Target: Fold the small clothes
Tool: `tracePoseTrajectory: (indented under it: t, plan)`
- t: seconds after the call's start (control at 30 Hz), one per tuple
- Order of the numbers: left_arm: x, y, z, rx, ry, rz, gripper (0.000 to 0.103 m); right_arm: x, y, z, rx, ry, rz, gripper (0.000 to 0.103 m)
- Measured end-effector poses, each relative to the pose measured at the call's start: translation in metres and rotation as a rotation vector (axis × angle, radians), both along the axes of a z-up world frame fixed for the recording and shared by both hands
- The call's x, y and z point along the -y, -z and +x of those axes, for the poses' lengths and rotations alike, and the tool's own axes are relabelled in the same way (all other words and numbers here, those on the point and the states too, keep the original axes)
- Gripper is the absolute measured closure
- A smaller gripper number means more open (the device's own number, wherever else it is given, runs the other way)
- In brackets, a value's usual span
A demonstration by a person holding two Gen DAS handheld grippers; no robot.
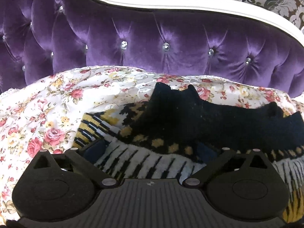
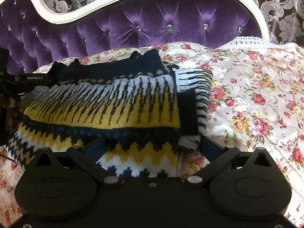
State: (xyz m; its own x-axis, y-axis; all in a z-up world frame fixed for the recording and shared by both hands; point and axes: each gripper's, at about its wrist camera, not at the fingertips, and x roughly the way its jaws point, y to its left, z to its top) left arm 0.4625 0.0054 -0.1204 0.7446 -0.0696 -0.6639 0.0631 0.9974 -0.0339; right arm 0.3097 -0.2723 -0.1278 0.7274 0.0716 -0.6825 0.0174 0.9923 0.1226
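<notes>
- Left wrist view: left gripper (image 1: 152,148) spread wide, grasping nothing, over the patterned knit sweater (image 1: 144,161) on the floral bedspread (image 1: 47,114); black collar at 1 o'clock.
- Right wrist view: right gripper (image 2: 153,144) likewise released, straddling the sweater's hem corner (image 2: 142,152). Folding seems midway; next, clench on that edge.

Sweater (image 2: 106,102): one, patterned knit. Floral bedspread (image 2: 256,98): one. Purple tufted headboard (image 2: 152,22): one. Tongs: two, left (image 1: 152,150) and right (image 2: 152,146).
</notes>
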Motion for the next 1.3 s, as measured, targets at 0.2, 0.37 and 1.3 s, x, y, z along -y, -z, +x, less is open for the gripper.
tracePoseTrajectory:
  t: [0.2,0.37,1.3]
  plan:
    - [0.003,0.003,-0.007,0.05,-0.009,0.008,0.0,-0.001,0.001,0.0,0.009,-0.005,-0.008,0.0]
    - [0.003,0.005,-0.01,0.076,-0.012,0.003,0.0,-0.002,0.002,-0.001,0.017,-0.009,-0.021,0.0]
    - [0.001,0.01,-0.012,0.112,-0.023,-0.015,0.0,0.113,0.015,-0.013,0.059,0.121,0.72,0.0]
